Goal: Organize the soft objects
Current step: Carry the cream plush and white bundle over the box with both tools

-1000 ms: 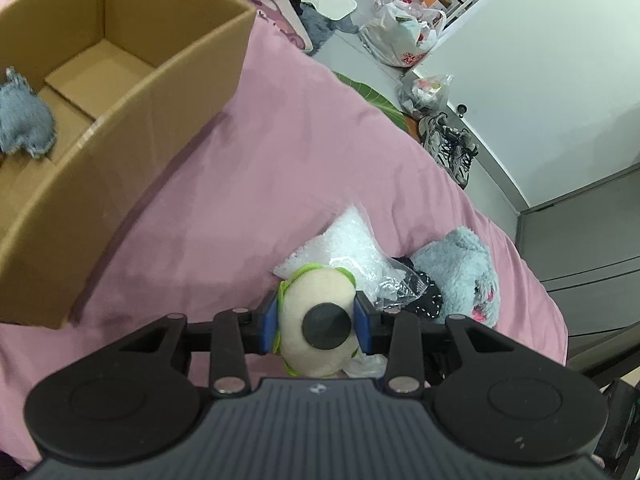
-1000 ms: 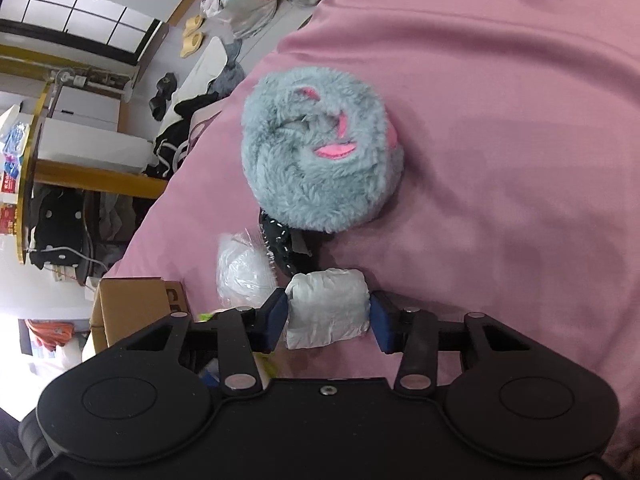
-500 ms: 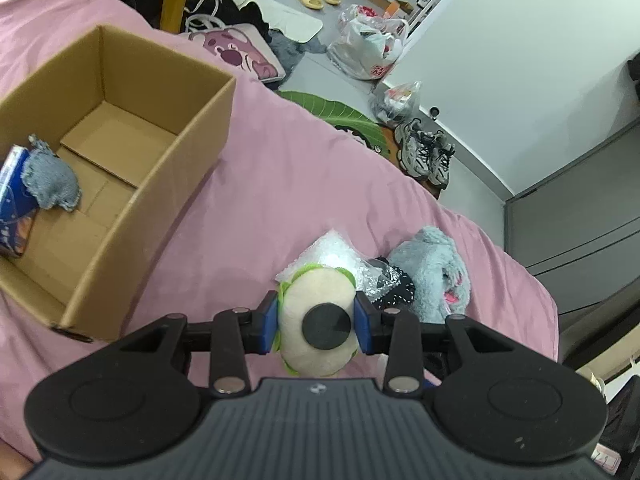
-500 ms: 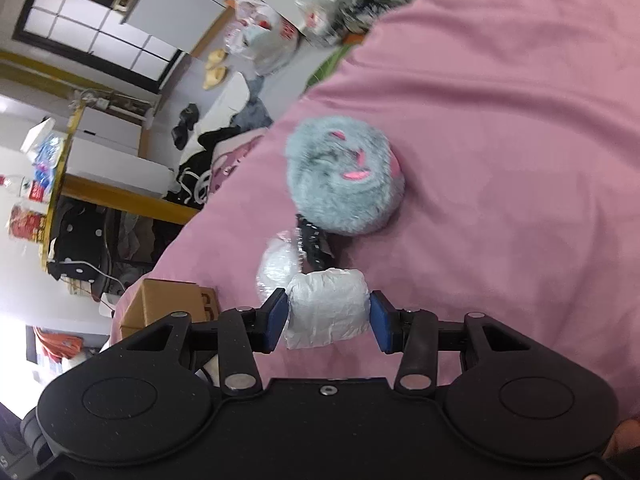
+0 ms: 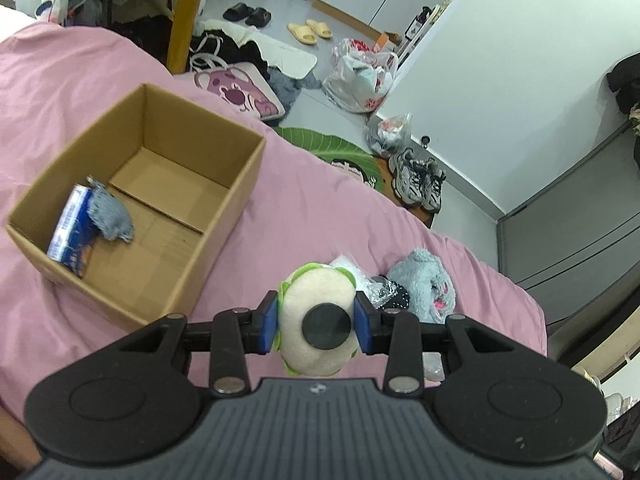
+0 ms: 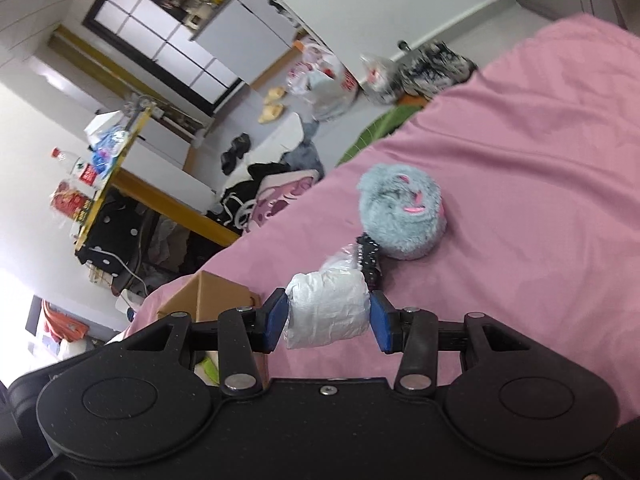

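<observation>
Both claws now sit higher above the bed (image 5: 320, 208) than before. The cardboard box (image 5: 224, 216) shows whole, a blue packet (image 5: 70, 226) now visible inside.

Left gripper (image 5: 316, 322) clamped (blue pads pressing), right gripper (image 6: 327, 316) likewise, both raised

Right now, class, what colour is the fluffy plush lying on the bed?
Grey-blue fluffy plush with pink markings, clearest in the right wrist view.

An open cardboard box (image 5: 136, 204) sits on a pink bedspread (image 5: 304, 216), its right half bare; a grey cloth (image 5: 112, 218) and blue packet (image 5: 70, 228) crowd its left end. Bare bedspread separates the box from a fluffy grey toy (image 5: 424, 284), a dotted black item (image 5: 394, 298) and a clear bag (image 5: 348, 266) clustered together.
</observation>
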The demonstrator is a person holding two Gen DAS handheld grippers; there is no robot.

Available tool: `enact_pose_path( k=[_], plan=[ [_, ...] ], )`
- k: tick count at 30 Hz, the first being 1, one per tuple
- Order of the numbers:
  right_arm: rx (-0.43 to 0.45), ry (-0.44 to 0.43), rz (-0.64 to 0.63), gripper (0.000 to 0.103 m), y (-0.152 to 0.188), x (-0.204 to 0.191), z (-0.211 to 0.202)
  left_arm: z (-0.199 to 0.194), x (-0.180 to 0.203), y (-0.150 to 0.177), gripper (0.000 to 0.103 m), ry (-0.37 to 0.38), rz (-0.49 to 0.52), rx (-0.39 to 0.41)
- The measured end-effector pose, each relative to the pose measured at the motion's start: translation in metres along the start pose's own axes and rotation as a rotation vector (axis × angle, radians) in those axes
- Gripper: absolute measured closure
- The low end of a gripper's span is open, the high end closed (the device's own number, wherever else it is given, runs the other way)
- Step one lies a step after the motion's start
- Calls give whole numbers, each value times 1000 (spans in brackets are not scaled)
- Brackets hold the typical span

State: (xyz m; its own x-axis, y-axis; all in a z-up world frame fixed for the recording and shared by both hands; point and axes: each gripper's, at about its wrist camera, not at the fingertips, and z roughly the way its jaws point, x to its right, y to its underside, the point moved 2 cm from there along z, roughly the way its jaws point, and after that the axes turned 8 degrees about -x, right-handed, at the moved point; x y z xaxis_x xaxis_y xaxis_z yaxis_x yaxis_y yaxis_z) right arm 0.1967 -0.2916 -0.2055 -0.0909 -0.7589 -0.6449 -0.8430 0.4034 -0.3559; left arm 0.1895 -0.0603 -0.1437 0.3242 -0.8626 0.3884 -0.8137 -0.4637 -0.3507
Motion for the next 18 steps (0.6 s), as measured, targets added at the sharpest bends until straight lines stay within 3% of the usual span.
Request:
enact_pose_path(
  k=[10,18],
  plan=[
    [75,-41,-154,59,10,-21,-14,-35,-8,4,65,-32,70,68],
    [84,-35,-241,59,18,-34,-19,-56,-18,4,65,-67,163,103]
  ],
)
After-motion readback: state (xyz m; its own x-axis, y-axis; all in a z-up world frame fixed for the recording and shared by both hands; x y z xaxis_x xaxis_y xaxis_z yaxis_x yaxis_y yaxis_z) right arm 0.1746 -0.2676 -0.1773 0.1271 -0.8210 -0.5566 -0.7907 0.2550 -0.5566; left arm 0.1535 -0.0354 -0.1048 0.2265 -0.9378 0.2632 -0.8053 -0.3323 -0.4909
